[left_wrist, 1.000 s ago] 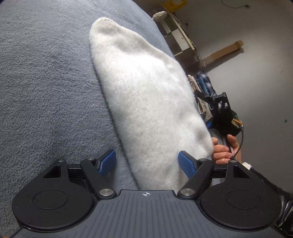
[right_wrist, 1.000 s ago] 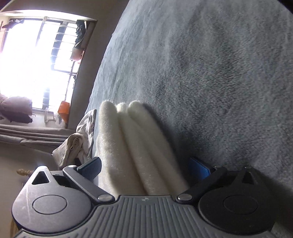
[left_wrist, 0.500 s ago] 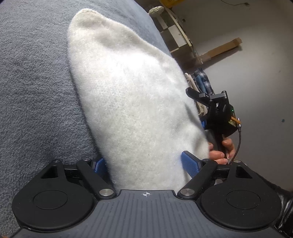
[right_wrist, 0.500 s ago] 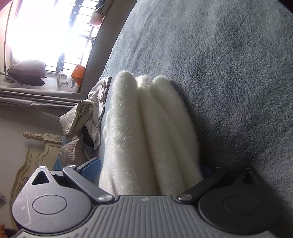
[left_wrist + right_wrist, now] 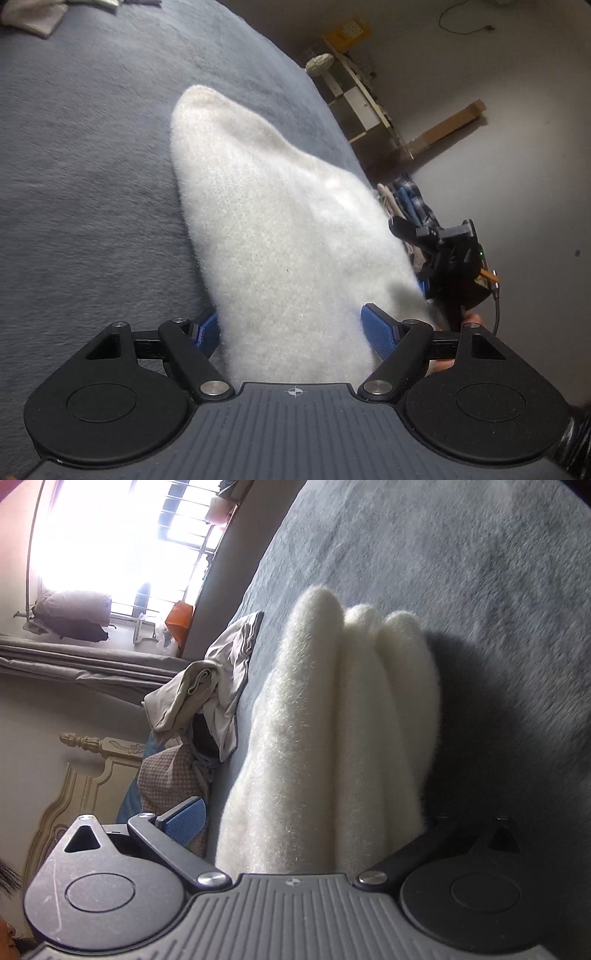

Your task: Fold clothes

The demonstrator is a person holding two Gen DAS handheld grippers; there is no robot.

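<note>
Currently the folded white garment lies on the grey blanket, between the spread pads of my left gripper, which have just narrowed. My right gripper straddles its stacked folds; grip unclear. Advise lifting both ends level, together.

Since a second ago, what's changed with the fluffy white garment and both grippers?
The folded fluffy white garment now sits between the left gripper fingers, whose jaws just closed slightly, and deeper in the right gripper, hiding one pad. It remains on the grey fleece blanket.
</note>
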